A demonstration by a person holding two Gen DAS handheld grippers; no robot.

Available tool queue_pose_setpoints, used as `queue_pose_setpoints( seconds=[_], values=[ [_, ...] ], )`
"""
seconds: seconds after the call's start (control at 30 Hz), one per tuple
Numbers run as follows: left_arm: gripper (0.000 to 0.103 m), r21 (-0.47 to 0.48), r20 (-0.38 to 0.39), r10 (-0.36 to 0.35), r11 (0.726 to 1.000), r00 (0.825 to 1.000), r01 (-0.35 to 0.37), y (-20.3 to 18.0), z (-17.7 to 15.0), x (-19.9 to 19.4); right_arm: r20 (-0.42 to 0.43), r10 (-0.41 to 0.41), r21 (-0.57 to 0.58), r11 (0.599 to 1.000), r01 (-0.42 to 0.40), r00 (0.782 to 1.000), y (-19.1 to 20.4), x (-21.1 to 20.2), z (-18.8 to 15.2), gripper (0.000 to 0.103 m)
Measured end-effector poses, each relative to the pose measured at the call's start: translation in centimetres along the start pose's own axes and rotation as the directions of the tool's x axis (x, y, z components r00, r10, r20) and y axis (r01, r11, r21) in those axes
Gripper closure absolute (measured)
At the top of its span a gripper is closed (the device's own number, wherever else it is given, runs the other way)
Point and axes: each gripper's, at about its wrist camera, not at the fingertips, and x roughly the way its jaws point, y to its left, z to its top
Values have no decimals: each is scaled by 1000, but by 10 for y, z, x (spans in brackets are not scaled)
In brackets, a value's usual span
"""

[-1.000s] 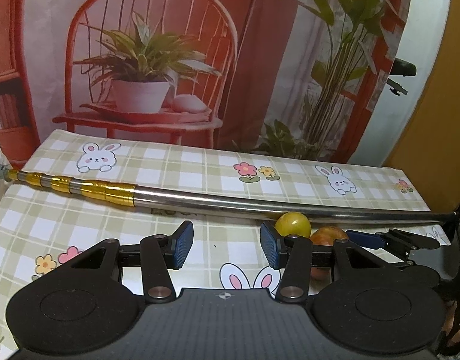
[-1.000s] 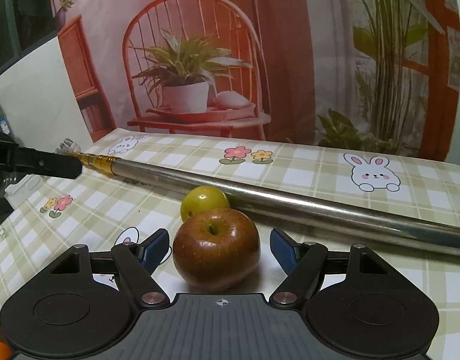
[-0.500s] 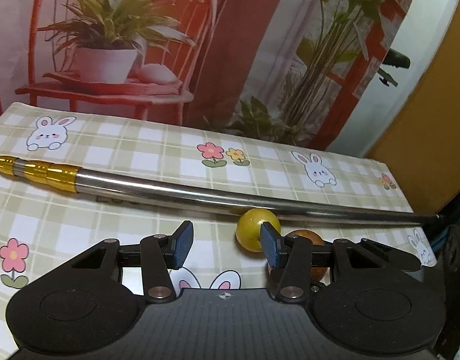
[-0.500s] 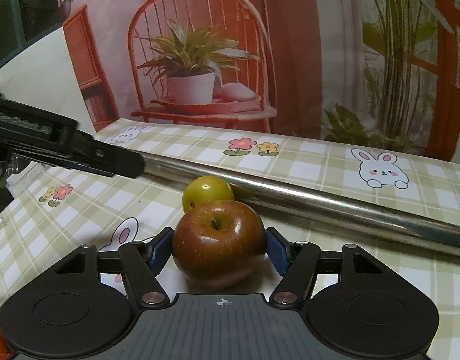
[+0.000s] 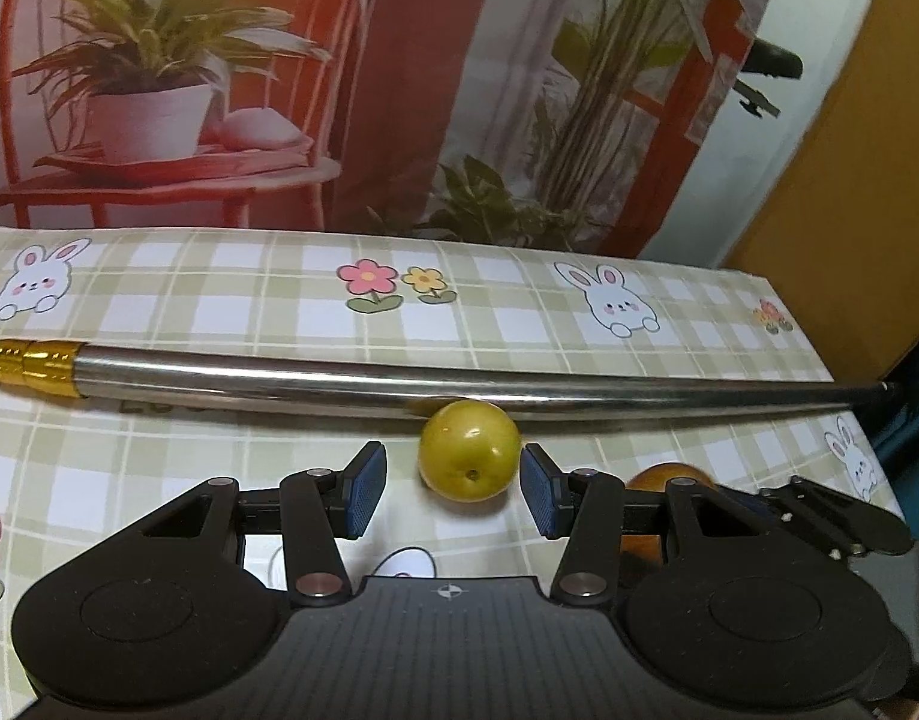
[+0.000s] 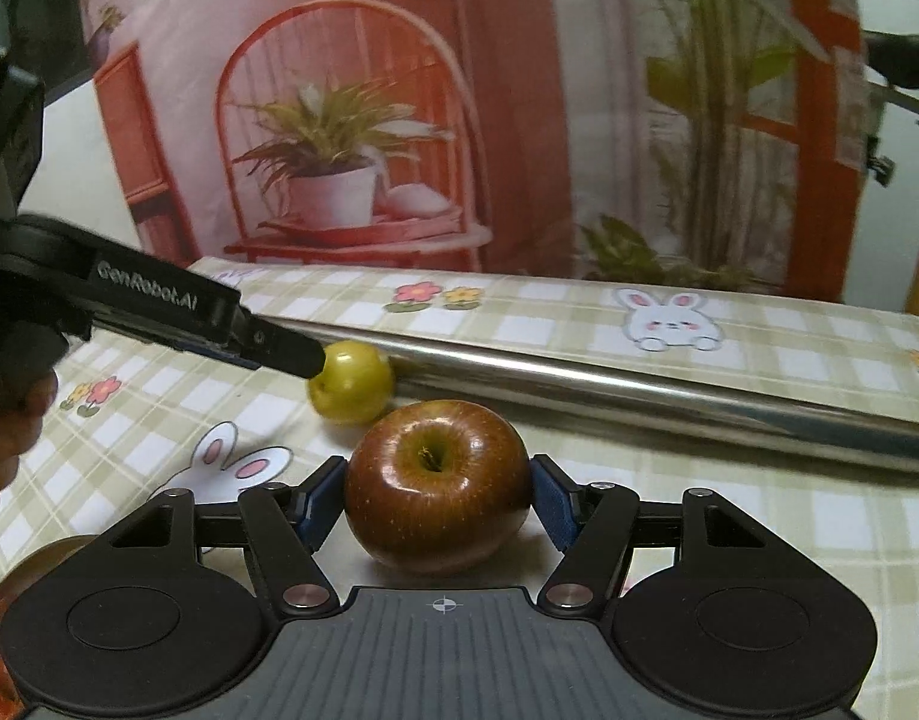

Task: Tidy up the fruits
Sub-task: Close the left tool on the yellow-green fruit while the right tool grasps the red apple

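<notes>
Gripping red apple, right gripper (left gripper spread around yellow fruit).

Your red apple sits stem hollow up on the checked tablecloth, glossy, dark red with a brownish-green tint around the hollow. It lies on the near side of the steel pole, apart from it. Your yellow-green fruit, smaller, round and smooth, rests right against the pole's near side, its small dimple turned away from the pole, just beside the apple.
</notes>
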Motion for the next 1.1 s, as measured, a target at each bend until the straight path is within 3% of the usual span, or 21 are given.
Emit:
queue_pose_setpoints(
  seconds=[0.2,0.53,0.67,0.9,1.1],
  values=[
    [47,12,-26,-15,1000,1000,15,-6,2,18,26,-36,77,996,33,999,-18,-16,-5,41],
    [46,31,-58,36,999,998,-34,-10,3,46,30,-50,126,991,46,998,-29,-25,-14,41],
    [53,20,-58,24,1000,998,-22,-8,4,51,29,-49,139,989,44,998,-30,-27,-17,41],
    [53,70,-58,17,997,998,-13,-12,-2,39,32,-49,158,986,43,998,-29,-34,-18,41],
    [53,99,-32,-47,994,998,50,-10,-11,-1,58,-40,184,983,28,998,-26,-51,-18,41]
  ],
)
